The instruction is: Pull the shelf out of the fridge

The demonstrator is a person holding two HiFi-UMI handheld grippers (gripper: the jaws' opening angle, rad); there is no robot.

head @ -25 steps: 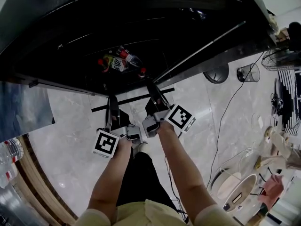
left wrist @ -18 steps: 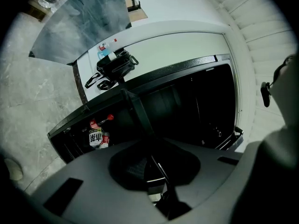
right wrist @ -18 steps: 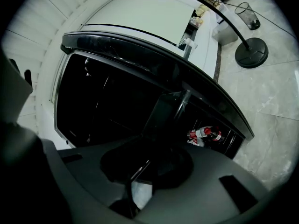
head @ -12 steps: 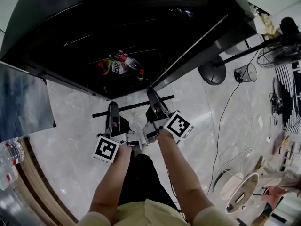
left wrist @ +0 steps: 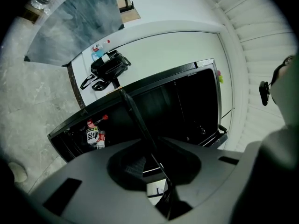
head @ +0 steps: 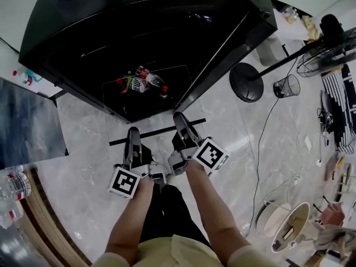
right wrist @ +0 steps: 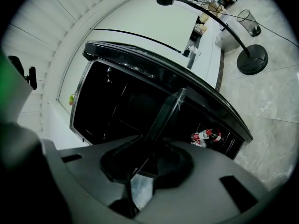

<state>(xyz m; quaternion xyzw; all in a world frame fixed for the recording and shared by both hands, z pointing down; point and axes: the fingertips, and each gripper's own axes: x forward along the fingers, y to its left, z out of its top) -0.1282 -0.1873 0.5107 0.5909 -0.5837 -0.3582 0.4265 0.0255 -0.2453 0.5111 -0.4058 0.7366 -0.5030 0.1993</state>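
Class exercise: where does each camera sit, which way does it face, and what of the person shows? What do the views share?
Head view: on the person's head, facing steeply down at the open fridge; forearms, legs, left hand-held gripper and right hand-held gripper show.
Left gripper view: on the left hand-held gripper, looking along its opening jaws and the glass shelf between them into the fridge; only the gripper itself shows.
Right gripper view: the same from the right hand-held gripper, jaws also opening.
Shared: the bottles in the fridge.
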